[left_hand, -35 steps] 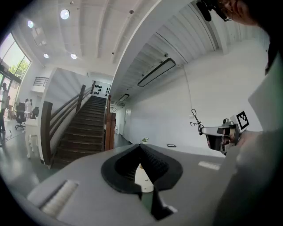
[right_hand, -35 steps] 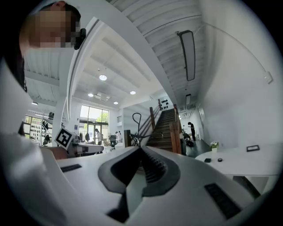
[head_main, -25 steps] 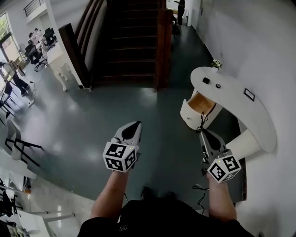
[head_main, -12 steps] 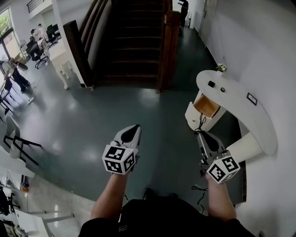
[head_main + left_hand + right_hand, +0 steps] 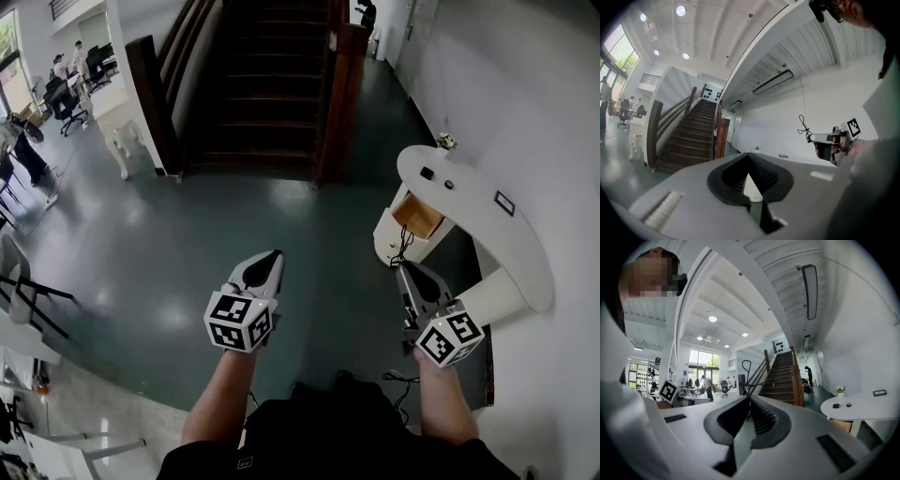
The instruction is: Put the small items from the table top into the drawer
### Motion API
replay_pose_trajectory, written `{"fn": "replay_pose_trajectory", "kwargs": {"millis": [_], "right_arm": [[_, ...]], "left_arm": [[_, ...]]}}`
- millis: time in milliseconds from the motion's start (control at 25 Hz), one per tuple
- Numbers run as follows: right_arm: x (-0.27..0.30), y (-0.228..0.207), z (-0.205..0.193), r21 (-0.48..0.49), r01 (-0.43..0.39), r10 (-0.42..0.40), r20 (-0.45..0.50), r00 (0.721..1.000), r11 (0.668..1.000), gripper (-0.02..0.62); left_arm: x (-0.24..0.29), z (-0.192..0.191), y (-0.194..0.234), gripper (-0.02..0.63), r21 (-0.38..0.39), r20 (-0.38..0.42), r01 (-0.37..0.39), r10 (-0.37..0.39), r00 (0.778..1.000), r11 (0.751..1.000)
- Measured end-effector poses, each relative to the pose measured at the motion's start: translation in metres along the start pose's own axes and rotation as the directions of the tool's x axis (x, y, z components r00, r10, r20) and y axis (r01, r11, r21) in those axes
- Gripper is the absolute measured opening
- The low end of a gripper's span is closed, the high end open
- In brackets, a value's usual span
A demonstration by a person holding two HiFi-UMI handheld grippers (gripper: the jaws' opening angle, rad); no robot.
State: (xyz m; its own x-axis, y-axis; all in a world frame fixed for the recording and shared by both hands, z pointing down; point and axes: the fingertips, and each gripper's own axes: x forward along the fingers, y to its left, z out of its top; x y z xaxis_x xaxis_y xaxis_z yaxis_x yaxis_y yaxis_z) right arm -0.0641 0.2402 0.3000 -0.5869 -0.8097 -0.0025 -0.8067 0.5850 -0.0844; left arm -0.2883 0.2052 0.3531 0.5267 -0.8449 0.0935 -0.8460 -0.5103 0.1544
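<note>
We hold the left gripper (image 5: 272, 256) and the right gripper (image 5: 403, 270) out in front of the body, above the dark floor (image 5: 169, 244), both pointing forward. In the left gripper view the two jaws meet at their tips with nothing between them. The right gripper view shows the same condition (both tongs closed and empty).

The white curved table (image 5: 487, 234) stands against the wall, ahead and to the right, well apart from both grippers. Its drawer (image 5: 415, 214) is pulled out on the side facing the room, and we can see its wooden interior.

Two small dark things lie on the table top: a square item (image 5: 427, 172) and, just beside it, a round item (image 5: 449, 184). A small plant (image 5: 444, 142) stands at the far end of the top. A flat dark rectangle (image 5: 505, 198) lies nearer the wall. A dark cable (image 5: 405, 248) hangs in front of the drawer. A wooden staircase (image 5: 267, 84) rises straight ahead.
</note>
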Motion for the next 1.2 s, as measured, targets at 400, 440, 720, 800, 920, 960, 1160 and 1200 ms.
{"fn": "replay_pose_trajectory", "kwargs": {"millis": [400, 440, 720, 800, 920, 960, 1160, 1200], "right_arm": [[0.024, -0.023, -0.013, 0.048, 0.017, -0.016, -0.016, 1.000, 0.999, 0.025], [0.027, -0.028, -0.015, 0.054, 0.016, -0.015, -0.018, 1.000, 0.998, 0.025], [0.051, -0.079, -0.036, 0.108, 0.025, -0.021, -0.042, 0.999, 0.994, 0.025], [0.059, -0.098, -0.043, 0.129, 0.030, -0.024, -0.051, 0.998, 0.991, 0.025], [0.070, -0.126, -0.052, 0.151, 0.030, -0.020, -0.064, 0.998, 0.988, 0.025], [0.074, -0.135, -0.053, 0.156, 0.026, -0.016, -0.067, 0.998, 0.987, 0.025], [0.089, -0.181, -0.058, 0.189, 0.024, -0.011, -0.066, 0.998, 0.982, 0.025], [0.091, -0.189, -0.058, 0.193, 0.022, -0.010, -0.064, 0.998, 0.981, 0.025]], "left_arm": [[0.029, -0.007, 0.011, 0.011, -0.003, -0.040, 0.017, -0.017, 0.999, 1.000], [0.034, -0.008, 0.012, 0.011, -0.002, -0.046, 0.018, -0.018, 0.999, 1.000], [0.091, -0.019, 0.013, 0.011, -0.009, -0.101, 0.033, -0.033, 0.994, 0.999], [0.112, -0.022, 0.012, 0.011, -0.011, -0.120, 0.036, -0.037, 0.992, 0.999], [0.143, -0.027, 0.010, 0.011, -0.012, -0.146, 0.039, -0.041, 0.989, 0.999], [0.153, -0.027, 0.010, 0.011, -0.010, -0.153, 0.040, -0.041, 0.987, 0.999], [0.201, -0.024, 0.000, 0.011, 0.012, -0.180, 0.047, -0.044, 0.983, 0.999], [0.210, -0.023, -0.003, 0.011, 0.018, -0.183, 0.048, -0.044, 0.982, 0.999]]}}
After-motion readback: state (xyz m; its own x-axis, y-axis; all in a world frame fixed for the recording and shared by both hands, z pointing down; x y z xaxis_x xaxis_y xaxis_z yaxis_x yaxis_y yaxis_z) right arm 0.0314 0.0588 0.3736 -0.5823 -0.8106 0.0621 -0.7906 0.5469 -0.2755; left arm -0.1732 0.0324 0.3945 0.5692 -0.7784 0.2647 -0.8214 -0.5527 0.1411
